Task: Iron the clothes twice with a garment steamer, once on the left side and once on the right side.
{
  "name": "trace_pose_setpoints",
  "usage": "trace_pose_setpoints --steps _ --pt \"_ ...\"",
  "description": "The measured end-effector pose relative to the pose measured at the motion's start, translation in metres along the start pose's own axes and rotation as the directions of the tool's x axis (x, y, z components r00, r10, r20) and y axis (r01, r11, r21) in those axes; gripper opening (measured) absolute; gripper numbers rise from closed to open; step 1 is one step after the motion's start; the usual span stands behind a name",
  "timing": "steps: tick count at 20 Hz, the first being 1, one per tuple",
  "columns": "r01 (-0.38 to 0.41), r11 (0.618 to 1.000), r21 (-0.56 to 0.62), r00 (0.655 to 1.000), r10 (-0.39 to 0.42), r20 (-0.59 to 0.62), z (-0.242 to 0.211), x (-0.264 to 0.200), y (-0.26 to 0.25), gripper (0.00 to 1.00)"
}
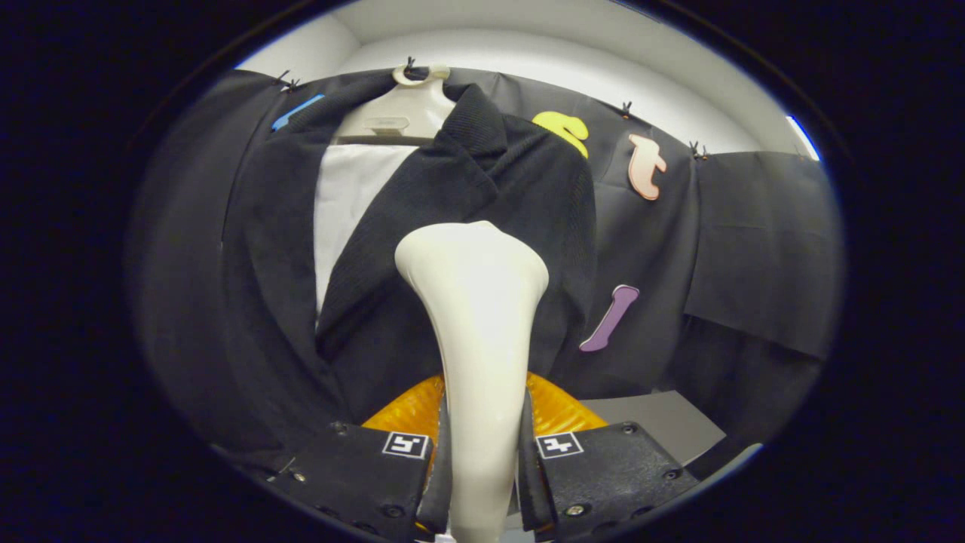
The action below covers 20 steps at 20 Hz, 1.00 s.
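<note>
A white garment steamer [479, 332] stands upright between my fingers, its handle clamped by both of them and its wide head pointing at the clothes. My gripper [482, 467] is shut on that handle. Just beyond the steamer head hangs a black jacket [482, 181] on a pale hanger [411, 98], with a white shirt panel [350, 204] showing between its lapels. The steamer head sits in front of the jacket's right-hand front panel, close to the lapel. Whether the head touches the fabric I cannot tell.
An orange rounded object [562, 411] lies low behind the steamer handle, just ahead of my fingers. A grey flat surface [656, 426] lies to the right of it. Black cloth covers the wall behind the jacket.
</note>
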<state>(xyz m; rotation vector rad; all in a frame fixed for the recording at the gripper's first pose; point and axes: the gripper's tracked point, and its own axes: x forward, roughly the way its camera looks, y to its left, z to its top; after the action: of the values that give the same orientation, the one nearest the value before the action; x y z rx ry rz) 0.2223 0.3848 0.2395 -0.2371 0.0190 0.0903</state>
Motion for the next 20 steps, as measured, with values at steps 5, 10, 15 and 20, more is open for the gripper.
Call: trace_pose_setpoints --steps 5,10,15,20 --pt "0.006 1.0 -0.028 1.0 -0.007 -0.024 -0.032 0.001 0.003 0.38" --pt "-0.002 0.997 -0.079 0.999 -0.002 -0.047 -0.062 0.001 0.012 0.38" --pt "0.006 0.991 -0.135 0.997 -0.016 -0.078 -0.091 0.005 0.015 0.39" --pt "0.017 0.982 -0.19 0.994 -0.038 -0.104 -0.123 0.002 0.017 0.39"
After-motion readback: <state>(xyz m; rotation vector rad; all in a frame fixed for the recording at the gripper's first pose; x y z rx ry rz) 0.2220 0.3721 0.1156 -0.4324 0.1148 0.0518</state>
